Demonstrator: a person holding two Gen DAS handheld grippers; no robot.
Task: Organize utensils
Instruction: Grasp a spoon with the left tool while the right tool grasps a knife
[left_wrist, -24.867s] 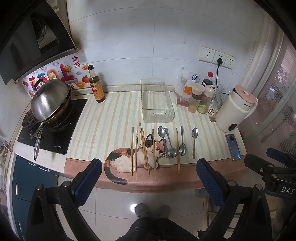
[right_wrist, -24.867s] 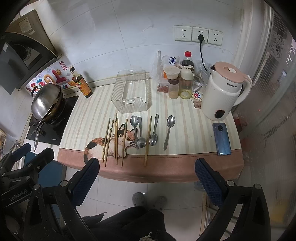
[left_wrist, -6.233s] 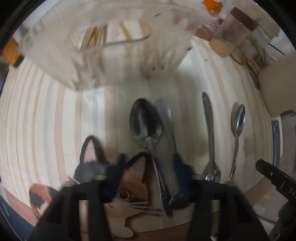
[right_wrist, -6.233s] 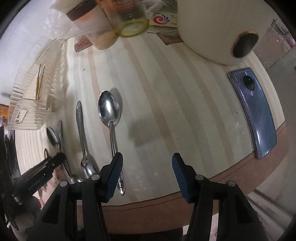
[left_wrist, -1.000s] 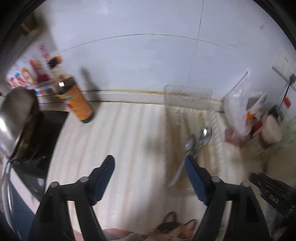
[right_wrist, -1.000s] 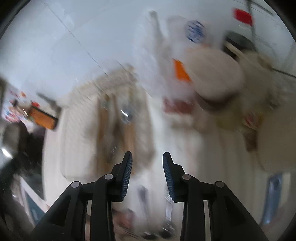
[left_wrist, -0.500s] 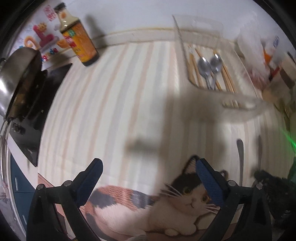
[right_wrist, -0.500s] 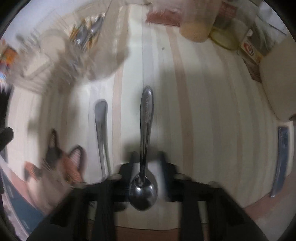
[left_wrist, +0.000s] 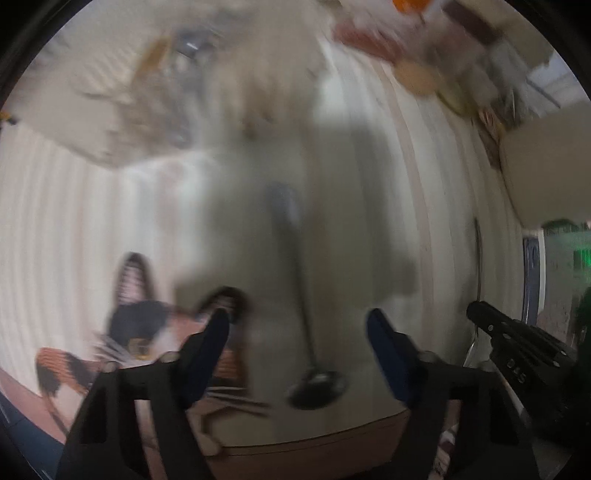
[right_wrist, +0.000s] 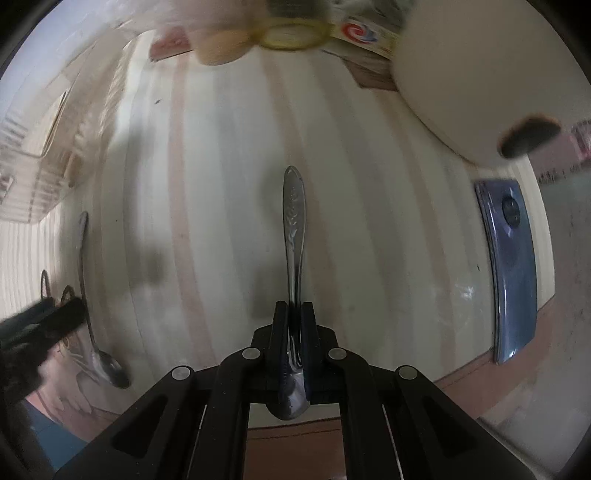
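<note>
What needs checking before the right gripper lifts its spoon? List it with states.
1. Right gripper shut on the patterned spoon: ok, both pads clamp its neck just above the bowl.
2. Patterned spoon lined up with the gripper: ok, handle points straight ahead.
3. Phone out of the way: ok, it lies apart to the right.
4. Left gripper open over the other spoon: ok, though that view is blurred.
5. Clear bin ready to take the spoon: cannot tell, only a blurred corner shows at far left.
6. Kettle clear of a lift toward the bin: ok, it stands on the opposite side.
</note>
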